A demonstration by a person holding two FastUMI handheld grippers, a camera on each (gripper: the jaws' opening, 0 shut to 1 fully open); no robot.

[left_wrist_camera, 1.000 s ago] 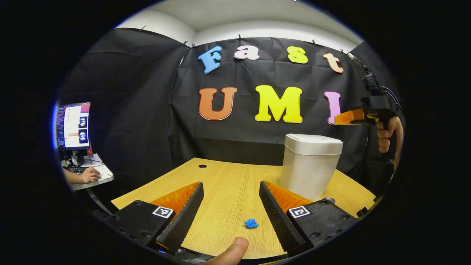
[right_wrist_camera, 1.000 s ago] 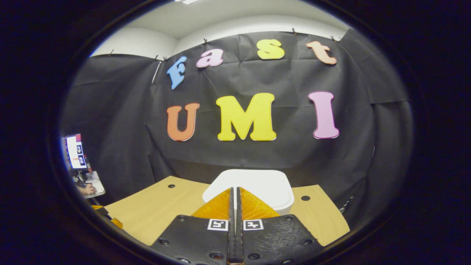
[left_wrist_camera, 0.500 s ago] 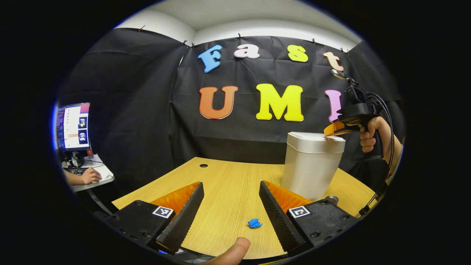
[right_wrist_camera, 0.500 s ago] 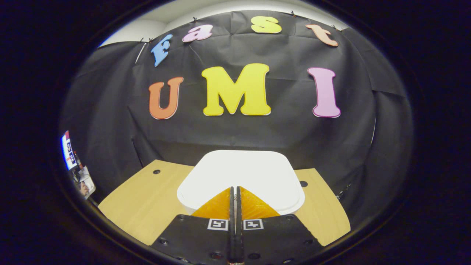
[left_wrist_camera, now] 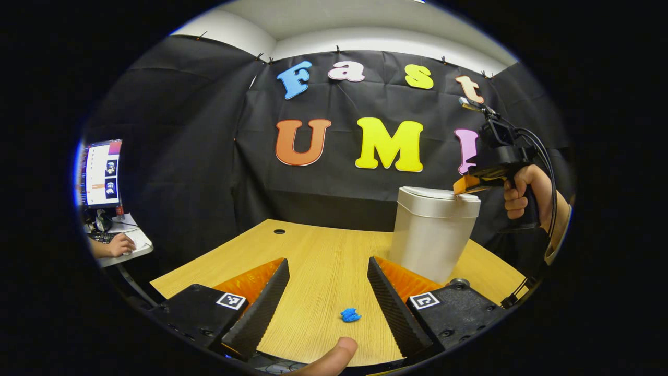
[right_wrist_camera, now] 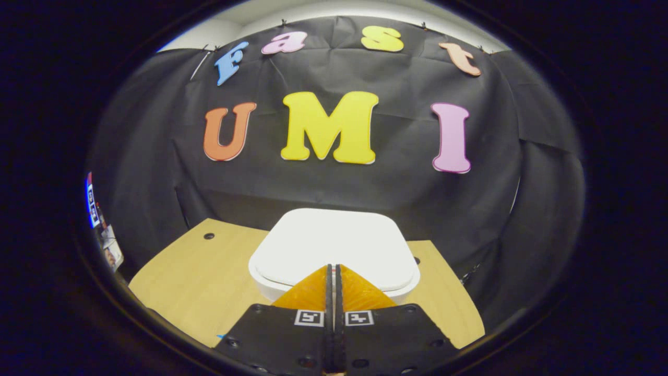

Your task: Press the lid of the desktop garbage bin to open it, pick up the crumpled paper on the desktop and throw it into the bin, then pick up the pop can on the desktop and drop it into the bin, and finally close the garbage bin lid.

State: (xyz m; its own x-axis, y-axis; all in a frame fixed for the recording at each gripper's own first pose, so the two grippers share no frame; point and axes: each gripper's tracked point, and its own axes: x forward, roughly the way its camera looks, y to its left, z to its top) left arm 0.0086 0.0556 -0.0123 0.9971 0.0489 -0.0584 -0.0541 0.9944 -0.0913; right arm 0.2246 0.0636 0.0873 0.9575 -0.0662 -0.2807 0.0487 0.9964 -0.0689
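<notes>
A white desktop bin [left_wrist_camera: 433, 240] stands on the wooden table [left_wrist_camera: 313, 250], its lid [left_wrist_camera: 438, 195] down. In the left gripper view my right gripper [left_wrist_camera: 461, 186], held by a hand, is shut and its tips rest on the lid's near right edge. In the right gripper view that gripper [right_wrist_camera: 332, 267] is shut with nothing between the fingers, tips on the front of the lid [right_wrist_camera: 334, 240]. My left gripper [left_wrist_camera: 327, 308] hangs open just above the table, with a small blue crumpled paper [left_wrist_camera: 350, 315] between its fingers. The pop can's top [left_wrist_camera: 459, 283] peeks out behind the right finger's block.
A thumb [left_wrist_camera: 329, 357] shows at the bottom edge. To the far left stands a side desk with a monitor [left_wrist_camera: 99, 175] and a person's hand [left_wrist_camera: 119, 244]. Cable holes [left_wrist_camera: 279, 231] sit in the tabletop. The table's back edge meets the black cloth wall.
My right gripper, still shut, came down from the air beside the bin onto the lid's front edge. The left gripper stayed open over the paper, shifting only slightly.
</notes>
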